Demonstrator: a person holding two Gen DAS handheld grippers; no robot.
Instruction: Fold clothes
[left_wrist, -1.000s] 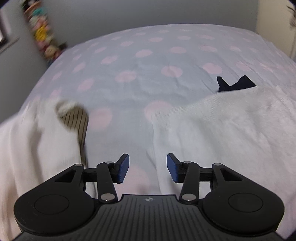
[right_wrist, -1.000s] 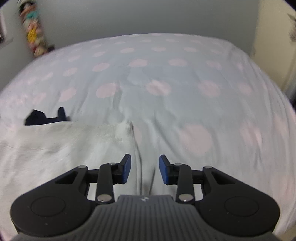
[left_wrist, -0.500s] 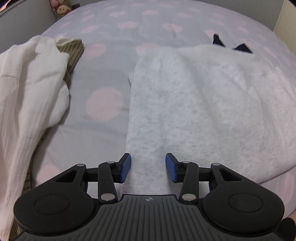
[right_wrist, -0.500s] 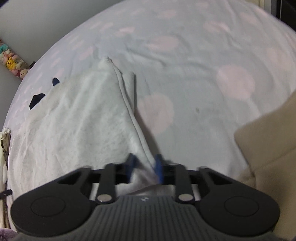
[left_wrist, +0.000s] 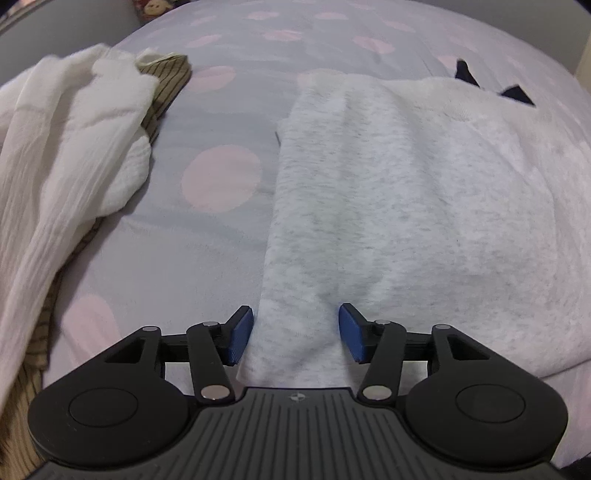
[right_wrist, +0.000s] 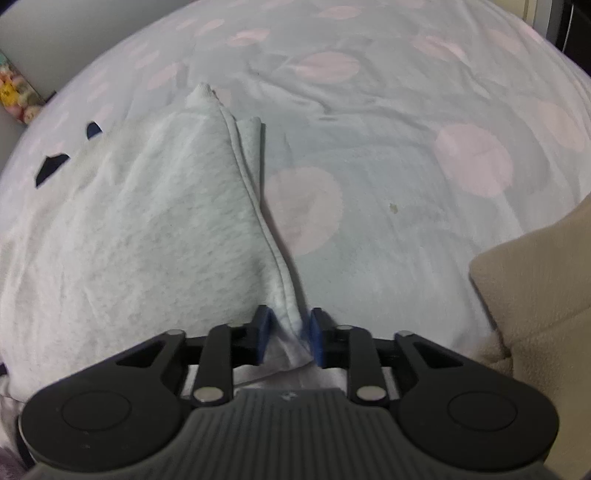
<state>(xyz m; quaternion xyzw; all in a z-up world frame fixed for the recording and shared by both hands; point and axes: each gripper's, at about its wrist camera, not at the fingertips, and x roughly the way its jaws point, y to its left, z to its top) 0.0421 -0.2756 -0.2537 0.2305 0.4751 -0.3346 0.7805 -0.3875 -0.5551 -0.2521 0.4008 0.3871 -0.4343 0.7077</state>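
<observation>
- Left gripper (left_wrist: 295, 338): jaws spread wide, blue pads either side of the near left corner of the grey sweatshirt (left_wrist: 406, 206). Fabric sits between the pads, but neither one presses on it.
- Right gripper (right_wrist: 287, 338): jaws drawn in on the sweatshirt's (right_wrist: 147, 229) near right hem edge, cloth bunched and pinched between the pads.
- Sweatshirt lies spread flat on the bed (left_wrist: 221, 229), roughly mid-bed, near edge at the bed's near side where both grippers are.
- Right wrist view: the sweatshirt's right edge runs from the pinch up to a raised point toward the far side, with a seam line and a second layer showing just beside it.
- Dark navy garment (left_wrist: 513, 92) pokes out from under the sweatshirt's far edge, two small peaks visible; same piece shows at the left in the right view (right_wrist: 51, 168).
- White crinkled garment (left_wrist: 62, 155) heaped at the bed's left edge, lying on top of an olive striped garment (left_wrist: 168, 79). Both well apart from the sweatshirt, bare sheet between.
- Beige fleece piece (right_wrist: 535, 295) at the bed's near right edge, not touching the sweatshirt.
- Sheet is pale blue-grey with pink dots; small yellowish speck (right_wrist: 393, 208) on it right of the sweatshirt.
- Plush toys (right_wrist: 16, 99) stacked off the far left of the bed, blurred.
</observation>
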